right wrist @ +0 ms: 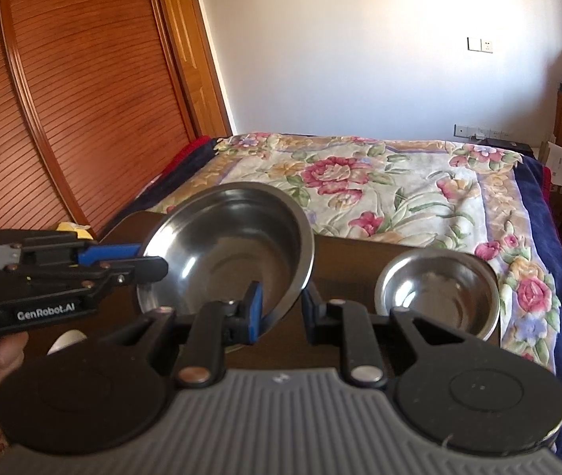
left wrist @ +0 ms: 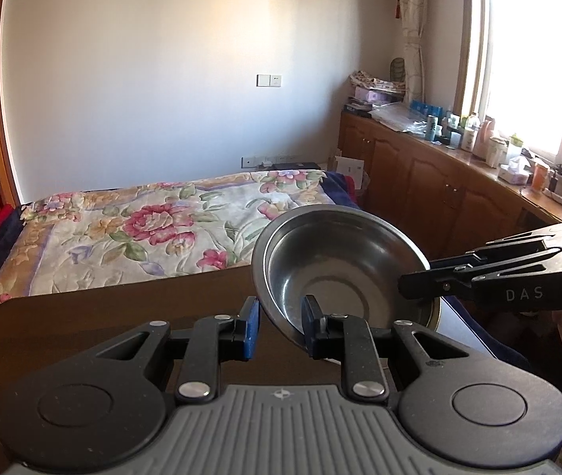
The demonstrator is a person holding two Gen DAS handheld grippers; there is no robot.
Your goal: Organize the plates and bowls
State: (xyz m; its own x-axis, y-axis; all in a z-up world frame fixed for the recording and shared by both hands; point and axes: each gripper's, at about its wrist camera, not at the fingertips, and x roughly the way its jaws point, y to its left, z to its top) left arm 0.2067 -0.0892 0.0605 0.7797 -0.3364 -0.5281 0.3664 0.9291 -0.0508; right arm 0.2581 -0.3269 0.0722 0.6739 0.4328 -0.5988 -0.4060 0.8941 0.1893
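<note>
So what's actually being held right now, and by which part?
The large steel bowl, tilted above the table. Both grippers straddle its rim on opposite sides: left gripper and right gripper. The small bowl sits free.

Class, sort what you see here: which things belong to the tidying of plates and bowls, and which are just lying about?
Job: big bowl, held at its rim by left gripper and right gripper; small bowl on the table.
Lying about: bed, bottles on the counter, wardrobe.
</note>
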